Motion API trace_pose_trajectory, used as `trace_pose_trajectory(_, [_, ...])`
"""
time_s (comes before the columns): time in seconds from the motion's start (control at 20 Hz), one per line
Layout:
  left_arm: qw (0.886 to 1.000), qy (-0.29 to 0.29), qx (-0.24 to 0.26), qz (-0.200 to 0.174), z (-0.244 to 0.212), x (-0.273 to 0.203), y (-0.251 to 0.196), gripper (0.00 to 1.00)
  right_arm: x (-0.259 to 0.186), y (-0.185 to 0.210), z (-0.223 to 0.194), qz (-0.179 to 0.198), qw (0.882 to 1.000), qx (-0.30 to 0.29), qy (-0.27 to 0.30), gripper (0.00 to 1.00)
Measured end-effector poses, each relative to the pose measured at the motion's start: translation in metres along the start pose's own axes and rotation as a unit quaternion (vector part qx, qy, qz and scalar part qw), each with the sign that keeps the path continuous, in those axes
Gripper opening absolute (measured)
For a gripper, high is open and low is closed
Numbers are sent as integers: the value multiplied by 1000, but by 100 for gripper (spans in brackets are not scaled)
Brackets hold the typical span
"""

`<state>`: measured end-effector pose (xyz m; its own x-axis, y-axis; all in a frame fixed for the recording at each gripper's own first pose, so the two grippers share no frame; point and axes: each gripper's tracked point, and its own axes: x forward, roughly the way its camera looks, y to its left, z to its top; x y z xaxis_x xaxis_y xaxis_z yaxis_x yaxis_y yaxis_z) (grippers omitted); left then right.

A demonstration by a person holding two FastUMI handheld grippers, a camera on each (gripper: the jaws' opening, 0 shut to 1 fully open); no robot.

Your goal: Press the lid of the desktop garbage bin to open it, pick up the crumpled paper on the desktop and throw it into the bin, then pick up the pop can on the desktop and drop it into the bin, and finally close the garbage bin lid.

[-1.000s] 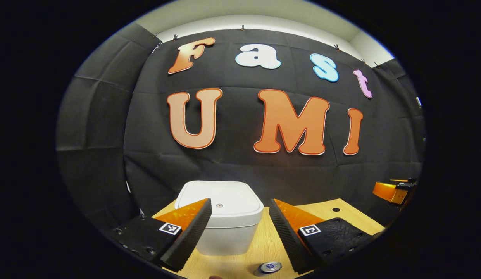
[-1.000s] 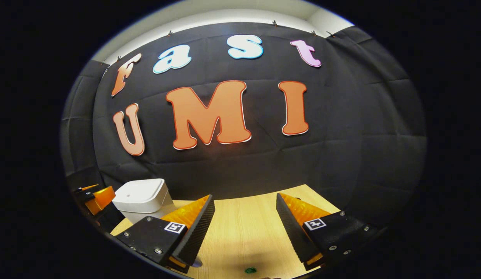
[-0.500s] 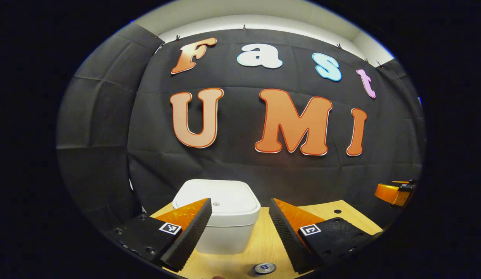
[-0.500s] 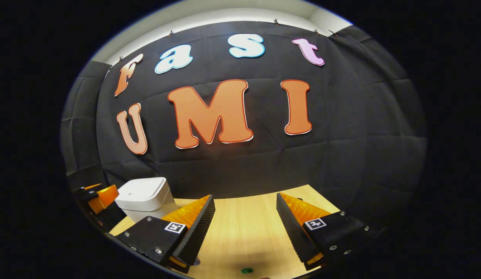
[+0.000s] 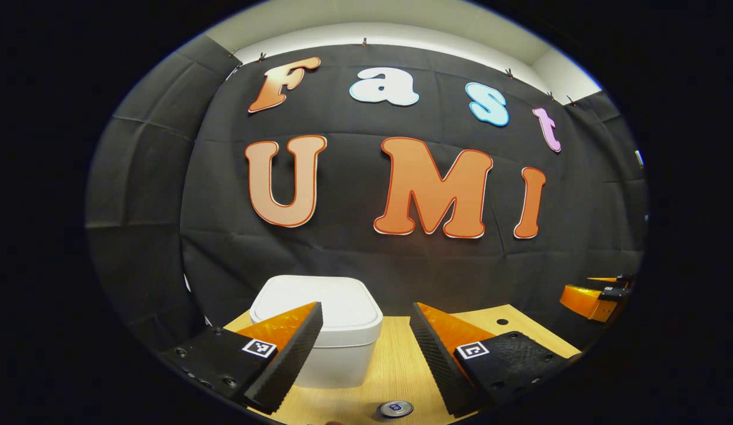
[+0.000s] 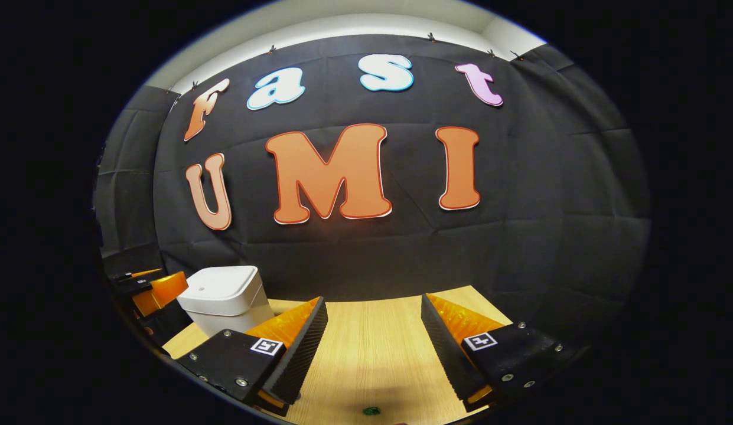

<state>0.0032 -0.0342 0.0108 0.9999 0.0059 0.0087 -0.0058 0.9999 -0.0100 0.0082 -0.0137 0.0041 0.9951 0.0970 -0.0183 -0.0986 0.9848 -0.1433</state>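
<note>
The left gripper (image 5: 366,348) hangs above the wooden desktop (image 5: 401,366) with its fingers spread wide and nothing between them. Ahead of it, toward the far left corner of the desktop, stands the white garbage bin (image 5: 325,336), upright, its lid (image 5: 319,304) lying flat and closed on top; the left finger overlaps the bin's front in this view, though whether it touches cannot be told. At the near edge of the desktop, just below the gap between the fingers, the round silver top of the pop can (image 5: 396,408) shows, standing upright and apart from the bin. A small dark hole (image 5: 502,322) marks the desktop toward its far right corner.

In the right gripper view, the right gripper (image 6: 372,348) also holds its fingers wide apart over bare wood, gripping nothing. The bin sits well off to its left by the far left corner, with the other gripper just beside it. A small green speck (image 6: 372,409) lies at the near edge, too small to identify, perhaps a scrap.
</note>
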Motion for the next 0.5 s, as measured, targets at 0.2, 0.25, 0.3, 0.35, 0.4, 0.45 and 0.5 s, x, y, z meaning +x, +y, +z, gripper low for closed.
trace_pose_trajectory(0.2, [1000, 8, 0, 6, -4, -1, 6, 94, 2, -3, 3, 0, 1000, 1, -1, 95])
trace_pose_trajectory(0.25, [1000, 8, -1, 10, -3, -1, 8, 94, 2, -2, 3, 1, 1000, 1, -2, 95])
trace_pose_trajectory(0.3, [1000, 9, -1, 13, -4, -1, 10, 94, 2, -1, 4, 3, 1000, 0, -2, 95])
trace_pose_trajectory(0.35, [1000, 9, -1, 17, -4, -2, 13, 94, 2, 0, 6, 5, 1000, 0, -4, 95])
trace_pose_trajectory(0.4, [1000, 10, -1, 19, -5, -2, 15, 94, 2, 1, 7, 7, 1000, 0, -6, 95])
trace_pose_trajectory(0.45, [1000, 11, -2, 18, -5, -3, 15, 94, 1, 1, 8, 6, 1000, 0, -7, 95])
trace_pose_trajectory(0.5, [1000, 13, -3, 14, -6, -3, 14, 94, 1, 1, 8, 7, 1000, 0, -8, 95])
